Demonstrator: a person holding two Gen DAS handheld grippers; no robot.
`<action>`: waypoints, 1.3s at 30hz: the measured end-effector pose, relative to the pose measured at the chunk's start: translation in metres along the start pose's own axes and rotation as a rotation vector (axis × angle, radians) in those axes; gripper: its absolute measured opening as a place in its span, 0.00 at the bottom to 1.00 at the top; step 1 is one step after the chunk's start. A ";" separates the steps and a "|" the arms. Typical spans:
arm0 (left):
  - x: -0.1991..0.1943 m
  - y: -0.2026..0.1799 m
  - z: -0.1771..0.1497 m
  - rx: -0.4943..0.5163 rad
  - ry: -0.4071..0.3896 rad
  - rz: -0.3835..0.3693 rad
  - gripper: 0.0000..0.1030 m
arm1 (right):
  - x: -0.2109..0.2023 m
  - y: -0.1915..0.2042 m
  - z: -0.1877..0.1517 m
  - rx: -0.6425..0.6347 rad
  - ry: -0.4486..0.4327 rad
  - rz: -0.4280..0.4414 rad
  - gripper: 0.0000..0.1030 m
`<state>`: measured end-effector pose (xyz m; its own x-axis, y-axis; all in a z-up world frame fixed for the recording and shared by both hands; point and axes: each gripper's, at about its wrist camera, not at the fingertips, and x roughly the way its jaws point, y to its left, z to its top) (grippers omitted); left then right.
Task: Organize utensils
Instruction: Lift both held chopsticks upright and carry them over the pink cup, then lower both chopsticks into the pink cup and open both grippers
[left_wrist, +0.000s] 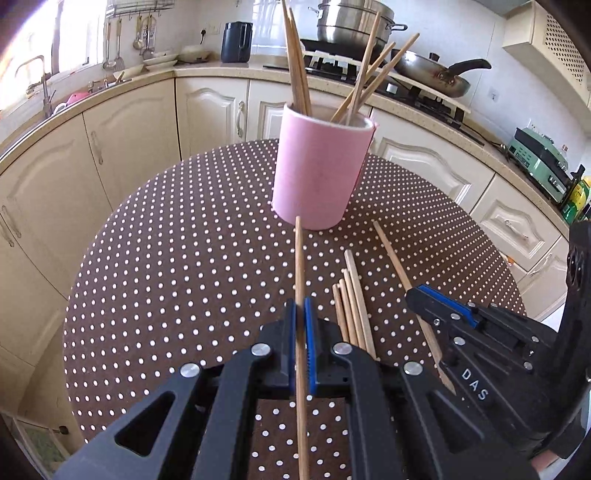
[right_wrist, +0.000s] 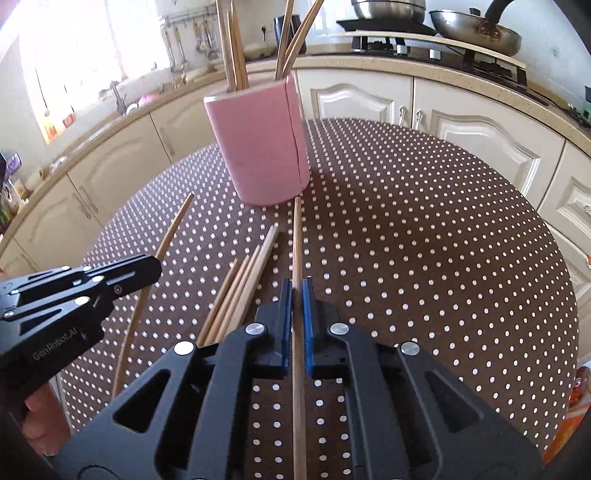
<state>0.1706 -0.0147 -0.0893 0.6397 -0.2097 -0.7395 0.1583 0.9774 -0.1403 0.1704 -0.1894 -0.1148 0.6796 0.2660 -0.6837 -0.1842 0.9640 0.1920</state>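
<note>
Gripping one chopstick each above the dotted surface (left_wrist: 166, 240).
Left tongs (left_wrist: 300, 306) and right tongs (right_wrist: 296, 288) are clamped on chopsticks; pink holder (left_wrist: 317, 170) ahead, loose chopsticks (left_wrist: 351, 306) between.

The upright chopsticks (right_wrist: 236, 44) in the pink holder (right_wrist: 258, 147) are cut off at the top edge.

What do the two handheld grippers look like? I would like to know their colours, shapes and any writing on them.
Both are black, angular linkage frames with round silver pivot bolts and triangular cut-outs. Each finger carries a ribbed blue pad. The left gripper bears white lettering "GenRobot.AI" on its side; the right gripper shows white letters "DAS". No cables or sleeves are visible.
</note>
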 end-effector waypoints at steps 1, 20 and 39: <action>-0.002 -0.001 0.002 0.003 -0.011 -0.001 0.05 | -0.004 -0.001 0.002 0.004 -0.021 0.006 0.06; -0.050 -0.009 0.044 0.013 -0.186 -0.014 0.05 | -0.081 0.005 0.050 0.007 -0.295 0.015 0.06; -0.091 -0.017 0.092 0.020 -0.324 0.030 0.05 | -0.115 0.018 0.085 0.010 -0.430 0.006 0.06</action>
<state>0.1790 -0.0149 0.0416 0.8499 -0.1815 -0.4947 0.1482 0.9832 -0.1062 0.1490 -0.2030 0.0272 0.9131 0.2438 -0.3268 -0.1838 0.9616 0.2038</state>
